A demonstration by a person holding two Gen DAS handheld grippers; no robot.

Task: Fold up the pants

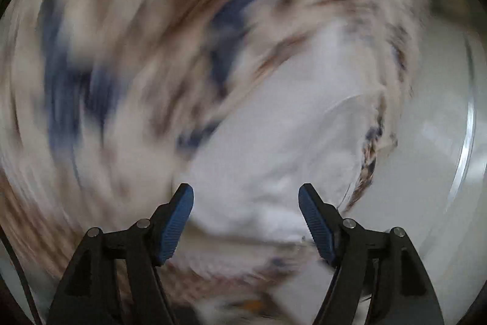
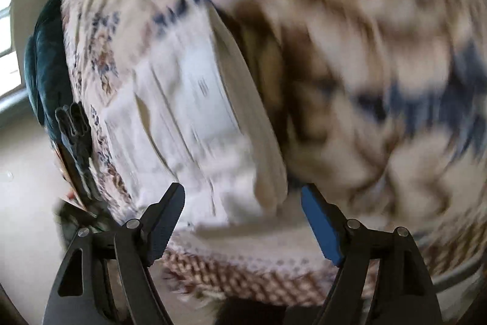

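Surface: patterned cloth (image 2: 380, 57) in cream, brown and blue covers what I work over; it fills most of both of my views, heavily smeared by motion blur.
Pants: white pants (image 2: 194, 118) lie on that cloth, in front of my right gripper and a little to its left. In the left wrist view the same white fabric (image 1: 274, 142) sits straight ahead of my left gripper, bunched into soft creases near the fingers.
Fold state: a thick raised edge runs along the right side of the white fabric in the right wrist view, like stacked layers, but the blur keeps me from counting layers or naming which part of the garment it is.
Left gripper: my left gripper (image 1: 246, 224) is spread wide, with nothing between its blue pads (image 1: 176, 227); the white fabric shows through the gap, and I cannot tell whether the fingertips touch it.
Right gripper: my right gripper (image 2: 243, 226) is also spread wide and holds nothing; the near end of the white fabric and the checkered border of the cloth show between its fingers.
Clear rim: a curved transparent edge (image 1: 464, 142) arcs down the right of the left wrist view, beside the cloth's edge; what it belongs to I cannot tell.
Dark teal fabric: a dark teal piece (image 2: 45, 60) lies along the far left edge of the cloth in the right wrist view, with a black clip-like object (image 2: 73, 121) just beside it.
Window: bright panes (image 2: 9, 51) show at the far left of the right wrist view.
Floor: pale flooring (image 2: 27, 172) lies below the window.
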